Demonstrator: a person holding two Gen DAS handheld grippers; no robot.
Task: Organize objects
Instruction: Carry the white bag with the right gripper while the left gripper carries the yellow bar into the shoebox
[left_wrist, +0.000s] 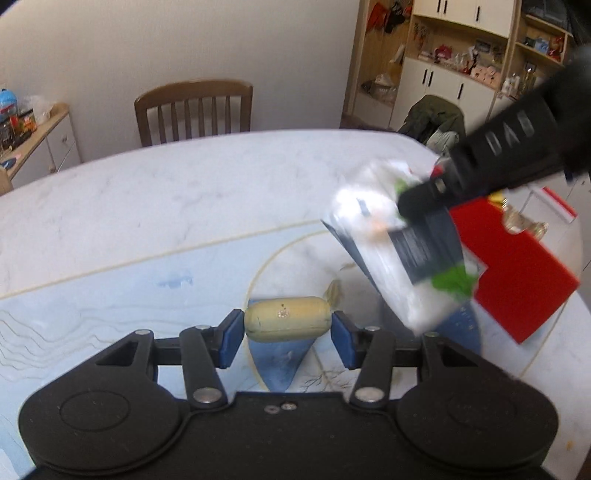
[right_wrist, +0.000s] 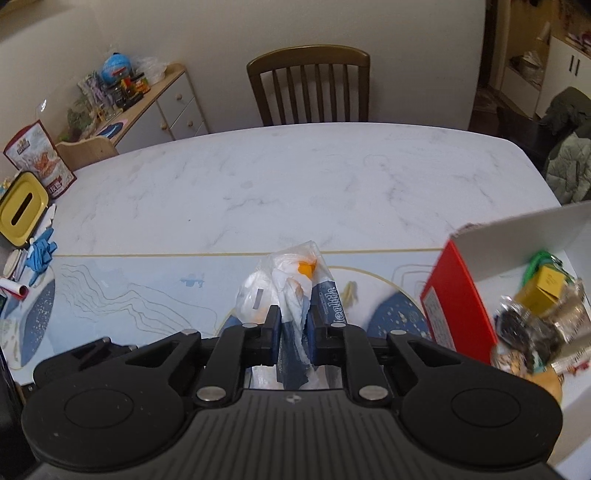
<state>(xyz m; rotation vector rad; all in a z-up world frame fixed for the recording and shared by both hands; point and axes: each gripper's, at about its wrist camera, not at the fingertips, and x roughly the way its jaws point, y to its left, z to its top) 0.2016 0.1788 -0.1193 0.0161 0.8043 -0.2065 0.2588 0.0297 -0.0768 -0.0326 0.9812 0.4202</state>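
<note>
My left gripper (left_wrist: 287, 328) is shut on a beige sausage-shaped roll (left_wrist: 288, 317), held by its two ends just above the blue mat (left_wrist: 110, 295). In the left wrist view, my right gripper (left_wrist: 413, 206) comes in from the upper right, carrying a clear plastic bag (left_wrist: 373, 221) with white, blue and green contents, blurred by motion. From its own camera, the right gripper (right_wrist: 295, 321) is shut on that bag (right_wrist: 291, 273), pinching its crumpled end. A red box (left_wrist: 517, 273) stands open to the right (right_wrist: 458, 302), with several small packets (right_wrist: 535, 321) inside.
The white marble table (right_wrist: 295, 177) has a wooden chair (right_wrist: 310, 88) behind it. At its left edge lie a yellow tin (right_wrist: 22, 206), blue gloves (right_wrist: 40, 254) and a snack bag (right_wrist: 38, 158). A small beige scrap (right_wrist: 351, 291) lies on the mat.
</note>
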